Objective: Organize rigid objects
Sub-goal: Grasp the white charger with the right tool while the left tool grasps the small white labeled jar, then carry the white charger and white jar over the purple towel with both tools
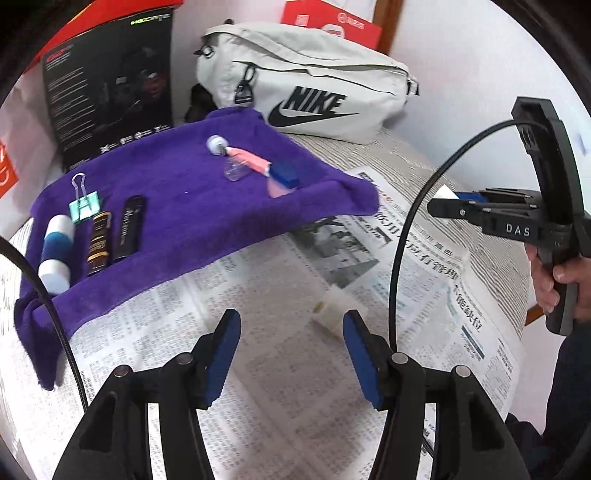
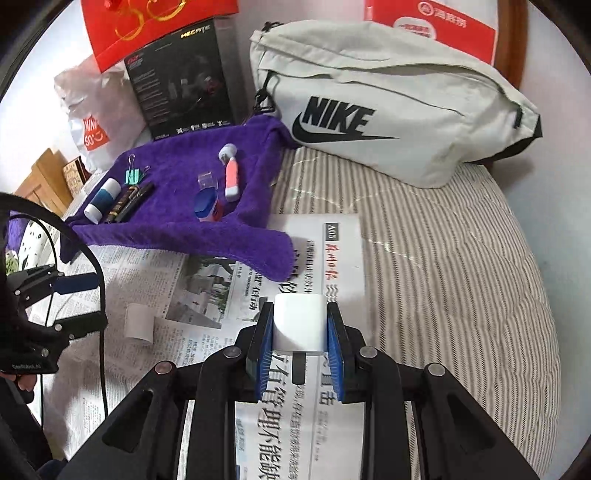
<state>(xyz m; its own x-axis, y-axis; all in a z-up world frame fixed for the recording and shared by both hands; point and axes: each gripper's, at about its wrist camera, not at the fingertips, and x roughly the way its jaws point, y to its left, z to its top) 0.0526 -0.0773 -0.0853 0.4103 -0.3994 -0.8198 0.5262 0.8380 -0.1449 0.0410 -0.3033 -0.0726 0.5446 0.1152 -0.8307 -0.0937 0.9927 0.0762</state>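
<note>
My right gripper [image 2: 300,314] is shut on a white cube-shaped plug [image 2: 299,325], held above the newspaper [image 2: 258,424]; in the left wrist view it [image 1: 448,206] hangs at the right, held by a hand. My left gripper [image 1: 291,325] is open over the newspaper with nothing between its fingers. A small whitish roll [image 1: 334,308] lies just beyond its right finger [image 1: 356,339], not touching it. On the purple towel [image 1: 184,206] lie a white-and-blue tube [image 1: 55,251], a green binder clip [image 1: 85,206], two dark sticks [image 1: 110,240], a pink roller [image 1: 243,157] and a blue box [image 1: 284,177].
A white Nike bag [image 1: 306,96] lies behind the towel on striped bedding [image 2: 461,277]. A black box [image 1: 110,85] and red boxes [image 2: 155,29] stand at the back. A cable [image 1: 417,221] arcs in front of the right gripper.
</note>
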